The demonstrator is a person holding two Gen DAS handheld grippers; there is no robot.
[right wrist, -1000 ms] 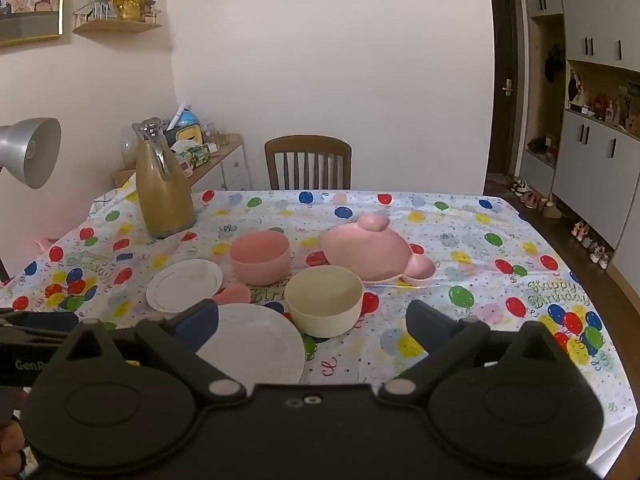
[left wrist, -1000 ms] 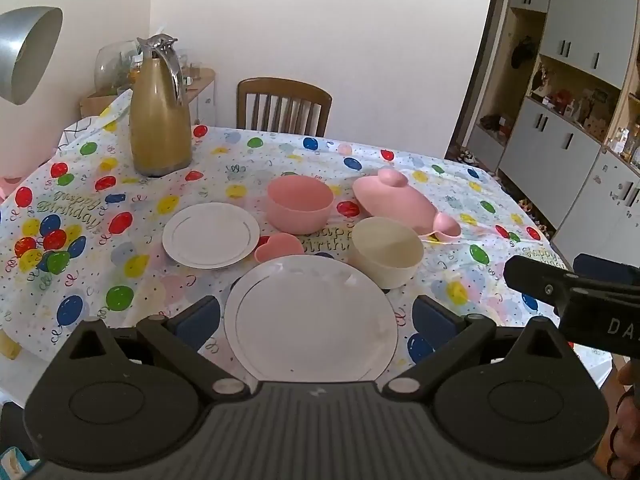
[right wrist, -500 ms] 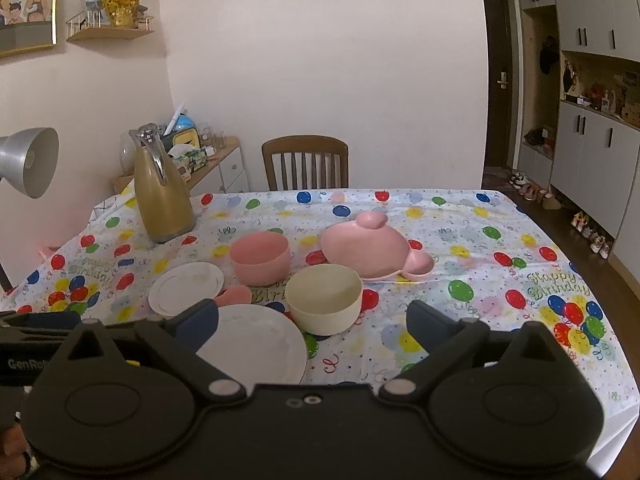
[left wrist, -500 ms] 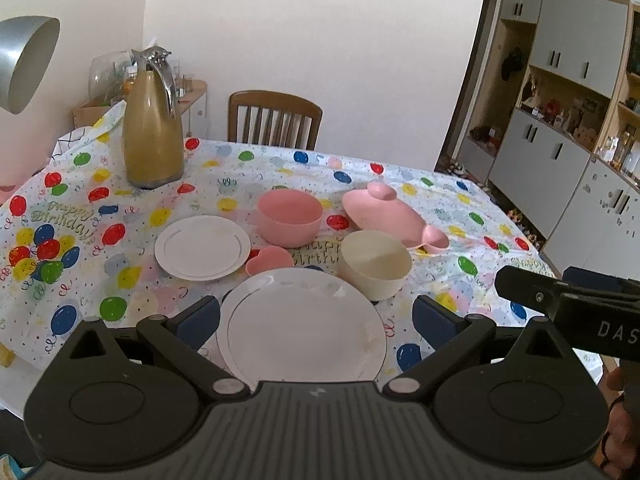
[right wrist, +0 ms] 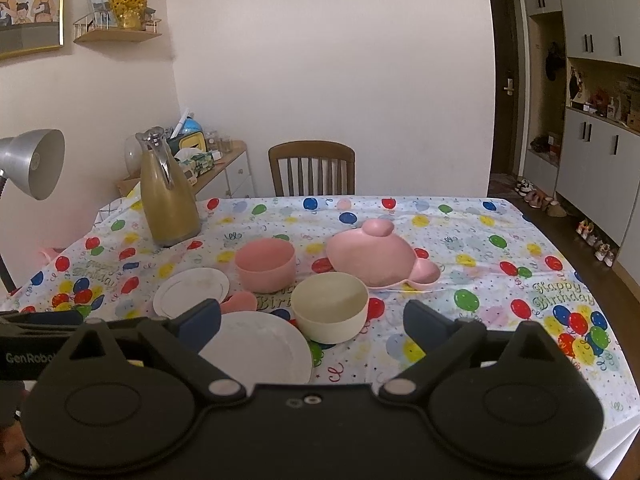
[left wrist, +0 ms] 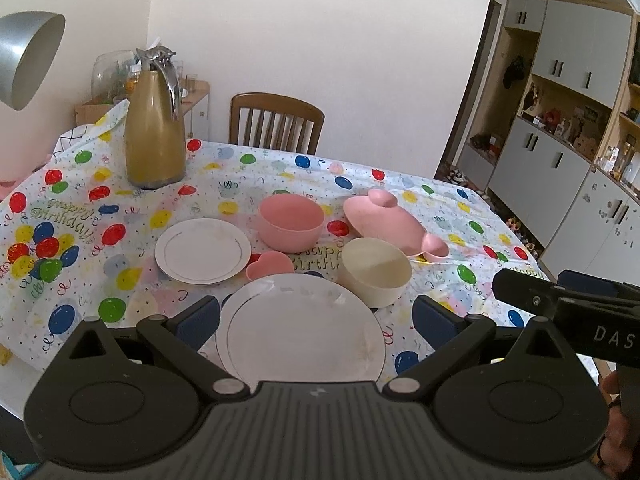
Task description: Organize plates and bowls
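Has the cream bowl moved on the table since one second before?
No. The cream bowl keeps its place between the large white plate and the pink mouse-shaped plate.

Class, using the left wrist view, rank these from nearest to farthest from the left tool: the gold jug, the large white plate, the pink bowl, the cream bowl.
1. Large white plate: directly between the open fingers of the left tool.
2. Cream bowl: just beyond, to the right.
3. Pink bowl: farther back, near the centre.
4. Gold jug: far left, at the back.
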